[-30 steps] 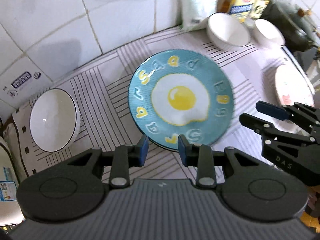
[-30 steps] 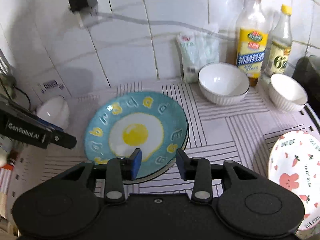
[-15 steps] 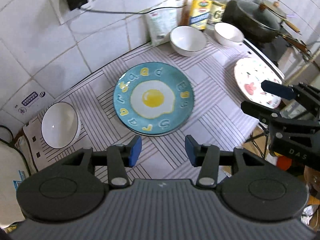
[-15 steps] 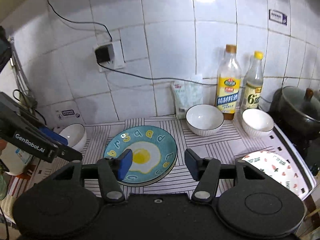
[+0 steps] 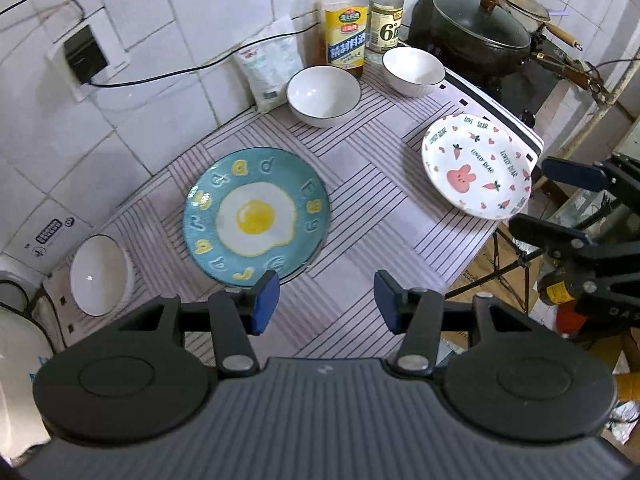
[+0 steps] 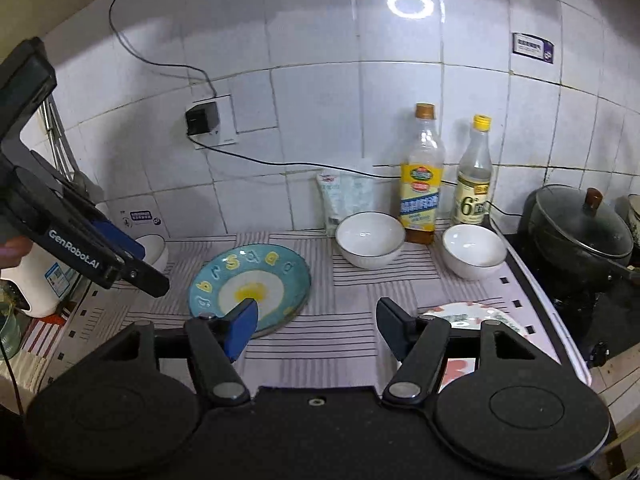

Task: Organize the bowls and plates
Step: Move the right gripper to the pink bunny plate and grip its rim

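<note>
A blue plate with a fried-egg design (image 5: 256, 216) lies in the middle of the striped mat; it also shows in the right wrist view (image 6: 250, 286). A white rabbit-print plate (image 5: 476, 166) sits at the mat's right edge, partly hidden behind my right gripper in the right wrist view (image 6: 468, 314). Two white bowls (image 5: 323, 94) (image 5: 413, 66) stand at the back, a third bowl (image 5: 98, 276) at the left. My left gripper (image 5: 326, 306) is open and empty, above the mat's front. My right gripper (image 6: 314, 330) is open and empty, raised in front of the counter.
Two bottles (image 6: 422, 192) (image 6: 474, 188) and a white packet (image 6: 340, 200) stand against the tiled wall. A black lidded pot (image 6: 580, 228) sits on the stove to the right. A wall socket with a black plug (image 6: 202, 120) and its cable hang above the counter.
Both grippers have pulled back and up from the blue plate and opened wider. The plate stays on the mat.
</note>
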`<state>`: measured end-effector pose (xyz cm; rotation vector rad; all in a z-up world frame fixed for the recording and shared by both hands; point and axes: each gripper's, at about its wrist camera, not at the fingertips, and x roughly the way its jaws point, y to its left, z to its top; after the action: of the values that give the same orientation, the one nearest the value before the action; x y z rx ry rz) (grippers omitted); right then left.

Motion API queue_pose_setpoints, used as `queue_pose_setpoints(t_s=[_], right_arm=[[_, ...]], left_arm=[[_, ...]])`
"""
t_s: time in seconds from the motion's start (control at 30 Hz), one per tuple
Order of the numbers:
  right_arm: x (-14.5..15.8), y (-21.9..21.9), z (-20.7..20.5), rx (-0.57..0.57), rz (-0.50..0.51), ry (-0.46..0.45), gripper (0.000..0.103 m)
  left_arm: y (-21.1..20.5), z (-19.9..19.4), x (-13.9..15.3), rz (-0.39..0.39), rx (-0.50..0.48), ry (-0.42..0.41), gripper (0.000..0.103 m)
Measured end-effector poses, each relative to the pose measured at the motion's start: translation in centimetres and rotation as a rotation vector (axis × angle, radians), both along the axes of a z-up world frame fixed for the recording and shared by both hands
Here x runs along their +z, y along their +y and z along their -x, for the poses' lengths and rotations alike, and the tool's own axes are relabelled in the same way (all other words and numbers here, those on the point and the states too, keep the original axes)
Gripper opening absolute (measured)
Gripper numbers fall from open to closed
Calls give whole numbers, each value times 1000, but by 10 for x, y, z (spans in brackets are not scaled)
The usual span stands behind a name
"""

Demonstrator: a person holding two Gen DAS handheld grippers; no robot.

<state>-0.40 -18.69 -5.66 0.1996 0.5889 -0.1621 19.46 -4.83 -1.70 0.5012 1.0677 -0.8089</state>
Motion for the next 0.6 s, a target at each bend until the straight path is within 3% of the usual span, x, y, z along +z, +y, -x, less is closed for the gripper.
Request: queue_pose_setpoints(t_s=[0.17,0.3,0.4,0.47,0.6], right_arm=[[-1,-36,14,38,28,1,72],[-12,-75,24,62,16,-15,76],[-31,-112,25,31,-14,-37,87],[-48,-136,27,10,-50,-95,88],[-84,-176,19,-48,-103,-59,88]], left_arm=[[-39,14,-7,-5,24,21,53],[-70,23,-13,16,67,24,65],[-90,30,-25,9,88,6,77],[-103,33,-37,10,100,0,80],[-124,37,-63,26,142,4,86]])
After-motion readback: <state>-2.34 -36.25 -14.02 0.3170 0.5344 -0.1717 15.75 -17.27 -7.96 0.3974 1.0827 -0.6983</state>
